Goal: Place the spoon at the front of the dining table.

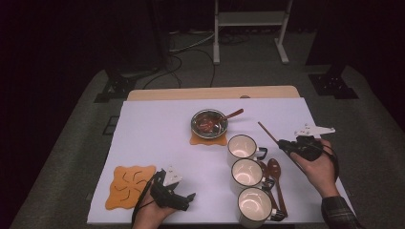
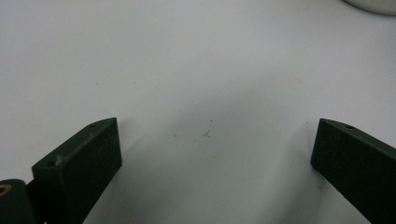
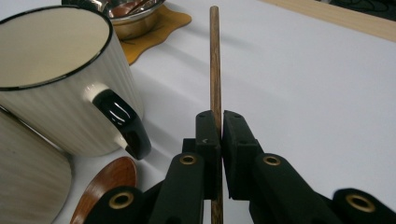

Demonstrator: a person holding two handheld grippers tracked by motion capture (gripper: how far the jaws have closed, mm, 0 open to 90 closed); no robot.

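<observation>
Right gripper (image 3: 215, 122) clamps a slim, round wooden stick (image 3: 215, 60), long axis pointing away toward the steel bowl (image 1: 209, 123), above the white counter (image 1: 157, 138). Left gripper (image 2: 212, 154) released.

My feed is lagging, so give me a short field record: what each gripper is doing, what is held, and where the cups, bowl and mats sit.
right gripper: shut on thin brown wooden stick, above the table
left gripper: open, nothing between the jaws
cups: three cream ribbed mugs in a row, all without spoons
spoons: dark wooden spoons lying right of the mugs
bowl: steel bowl on orange mat, spoon inside
spare mat: orange felt coaster, bare, beside left gripper
</observation>
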